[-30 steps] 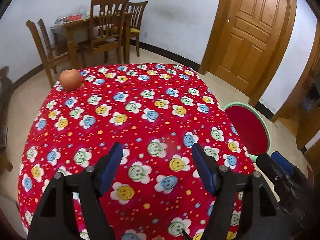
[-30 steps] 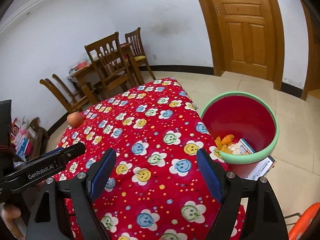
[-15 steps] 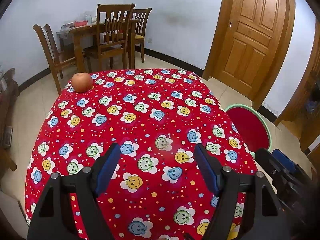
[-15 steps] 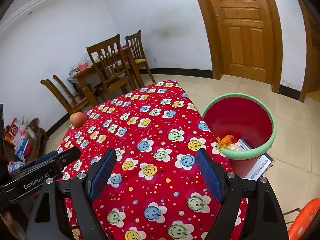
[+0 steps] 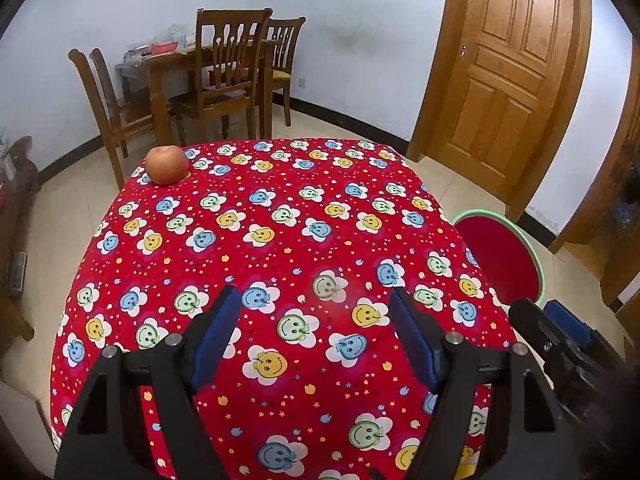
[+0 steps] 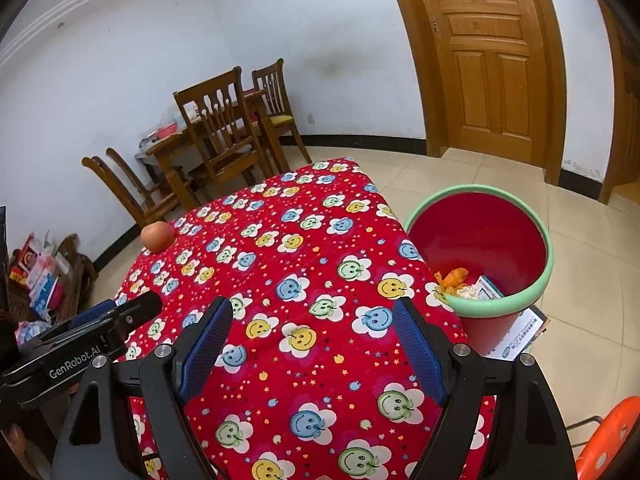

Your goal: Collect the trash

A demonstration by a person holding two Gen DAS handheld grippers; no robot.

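Observation:
A red bin with a green rim (image 6: pixel 536 284) stands on the floor at the table's right side; it also shows in the left wrist view (image 5: pixel 500 216). Orange peel (image 6: pixel 454 276), crumpled paper and a small carton lie in its bottom. An apple (image 5: pixel 167 165) sits at the far left corner of the red smiley-flower tablecloth (image 5: pixel 280 248); it shows in the right wrist view too (image 6: pixel 157 236). My left gripper (image 5: pixel 314 312) is open and empty above the near part of the table. My right gripper (image 6: pixel 310 318) is open and empty above the table's near right part.
A wooden dining table with several chairs (image 5: pixel 224 64) stands by the far wall. A wooden door (image 5: pixel 512 60) is at the right. An orange stool (image 6: pixel 608 440) is at the near right, a booklet (image 6: pixel 520 332) lies by the bin.
Both grippers have pulled back and risen from the table; more floor and wall show now. Both stay open and empty.

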